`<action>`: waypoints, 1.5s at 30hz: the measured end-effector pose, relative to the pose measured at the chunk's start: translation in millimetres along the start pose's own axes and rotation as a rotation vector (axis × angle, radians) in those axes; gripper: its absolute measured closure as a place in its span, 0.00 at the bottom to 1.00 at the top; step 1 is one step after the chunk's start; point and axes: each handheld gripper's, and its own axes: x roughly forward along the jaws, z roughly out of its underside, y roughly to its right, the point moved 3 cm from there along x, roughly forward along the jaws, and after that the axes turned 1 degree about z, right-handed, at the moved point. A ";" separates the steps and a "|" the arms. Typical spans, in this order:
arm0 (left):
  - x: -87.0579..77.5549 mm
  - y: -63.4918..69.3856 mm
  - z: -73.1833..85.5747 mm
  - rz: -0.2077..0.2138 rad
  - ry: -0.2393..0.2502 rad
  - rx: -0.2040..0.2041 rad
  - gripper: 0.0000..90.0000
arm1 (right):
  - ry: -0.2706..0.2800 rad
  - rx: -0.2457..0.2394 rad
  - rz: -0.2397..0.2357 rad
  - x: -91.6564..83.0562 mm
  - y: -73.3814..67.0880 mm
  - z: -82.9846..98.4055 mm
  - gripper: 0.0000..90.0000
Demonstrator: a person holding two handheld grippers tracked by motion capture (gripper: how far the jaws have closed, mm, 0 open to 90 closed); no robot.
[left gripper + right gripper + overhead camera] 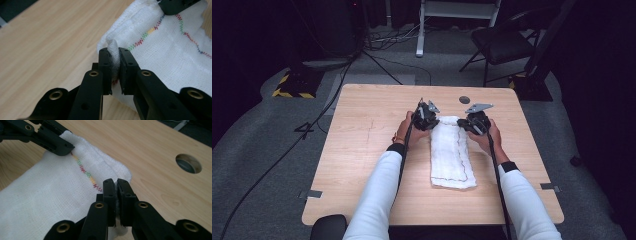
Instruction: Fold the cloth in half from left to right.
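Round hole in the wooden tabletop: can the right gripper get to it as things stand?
Probably not freely. The round hole lies open beyond the right gripper, with bare wooden table between, but its jaws are shut on a corner of the white folded cloth.

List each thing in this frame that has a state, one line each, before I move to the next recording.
White cloth: folded into a long strip on the table, its far end pinched at both corners.
Left gripper: jaws shut on the cloth's corner, a bunched fold between them.
Right gripper: jaws shut on the cloth's other far corner.
Table: light wood, with a round hole near its far edge.
Chair: standing beyond the table, unoccupied.
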 end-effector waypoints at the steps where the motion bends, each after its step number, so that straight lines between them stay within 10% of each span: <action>1: -2.2 -1.2 -2.5 -0.003 0.006 0.001 0.91 | 0.017 -0.007 0.008 -3.1 1.2 -5.5 0.96; 15: -25.0 -1.5 -13.1 0.040 0.090 -0.021 0.91 | 0.098 -0.040 -0.001 -24.3 -0.9 -16.0 0.96; 25: -45.4 22.8 -3.9 0.159 0.156 0.059 0.90 | 0.103 -0.078 -0.059 -45.8 -12.1 -4.1 0.96; 45: -73.4 63.7 29.8 0.272 0.131 0.180 0.89 | 0.100 -0.146 -0.184 -81.2 -42.8 31.9 0.96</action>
